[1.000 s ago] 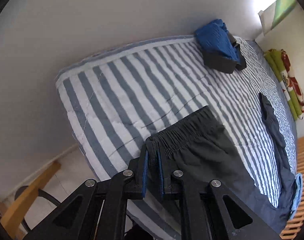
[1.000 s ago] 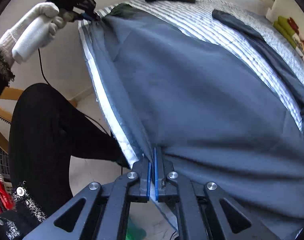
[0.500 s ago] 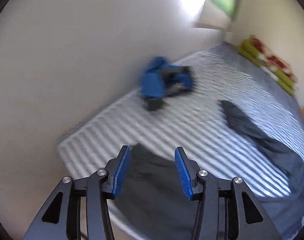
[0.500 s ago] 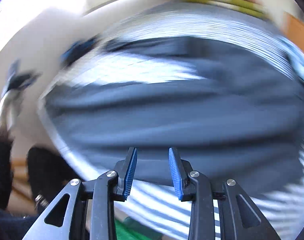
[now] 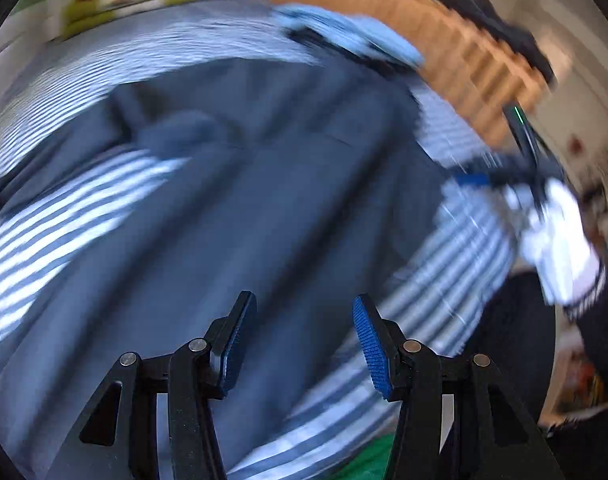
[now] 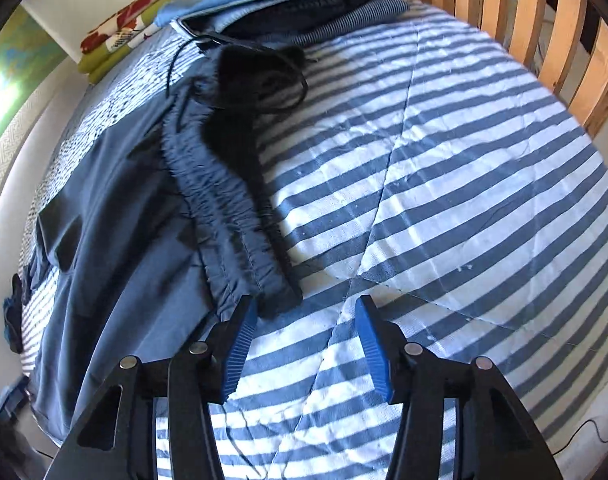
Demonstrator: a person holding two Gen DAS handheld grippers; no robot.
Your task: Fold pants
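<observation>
1. The left gripper (image 5: 300, 344) is no longer pinching the waistband as it was a second ago; its jaws are opening, with nothing between them.
2. The right gripper (image 6: 304, 346) has also let go and is opening, empty.
3. The pants (image 6: 144, 216) are now lying released on the striped bed cover (image 6: 443, 200), waistband just beside the right gripper.

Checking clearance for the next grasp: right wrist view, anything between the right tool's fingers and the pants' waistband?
Nothing. In the right wrist view the right tool, jaws opening, hovers over bare striped bedding; the pants waistband corner ends just beside its left finger.
</observation>
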